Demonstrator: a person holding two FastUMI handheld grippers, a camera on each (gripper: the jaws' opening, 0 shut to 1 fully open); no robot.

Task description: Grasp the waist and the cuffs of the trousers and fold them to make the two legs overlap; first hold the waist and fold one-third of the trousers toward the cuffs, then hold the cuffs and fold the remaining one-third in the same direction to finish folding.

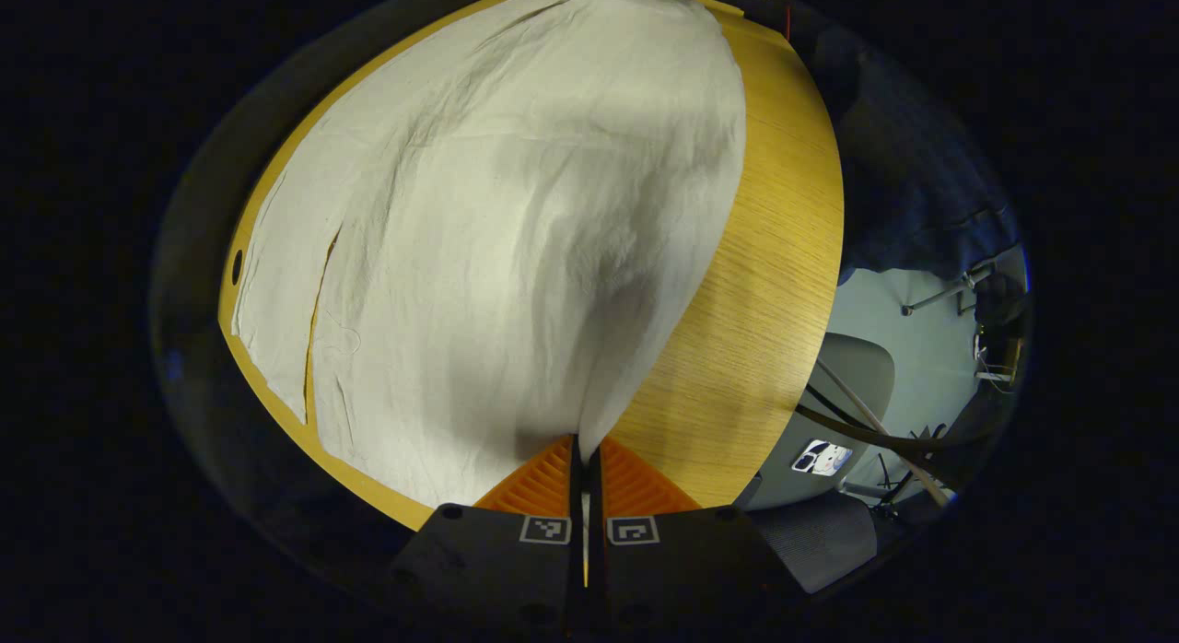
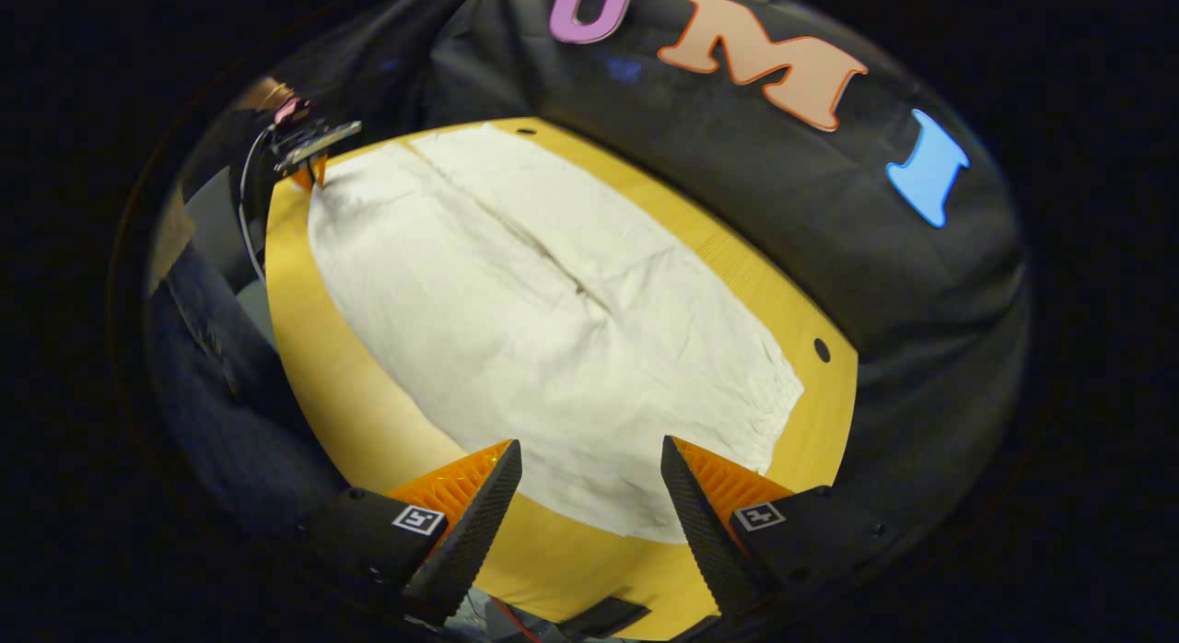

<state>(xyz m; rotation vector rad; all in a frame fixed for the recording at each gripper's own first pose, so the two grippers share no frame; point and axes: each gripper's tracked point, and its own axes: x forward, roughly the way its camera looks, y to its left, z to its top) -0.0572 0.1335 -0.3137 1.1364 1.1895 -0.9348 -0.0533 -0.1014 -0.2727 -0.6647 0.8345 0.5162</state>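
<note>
- The trousers [image 2: 553, 321] are lying spread flat on the wooden bench [image 2: 350, 394], covering most of its top; the two legs are lying side by side with a seam line running between them.
- The left gripper [image 1: 586, 454] is pinching a lifted fold of the trousers' edge near the bench's side; its jaws are standing nearly closed with cloth rising from between them.
- In the right gripper view the left gripper [image 2: 309, 169] is showing far off at the trousers' far corner.
- The right gripper [image 2: 589, 477] is hovering over the near end of the trousers; its jaws are standing wide apart, gripping nothing.
- A grey chair [image 1: 843, 394] is standing beside the bench.
</note>
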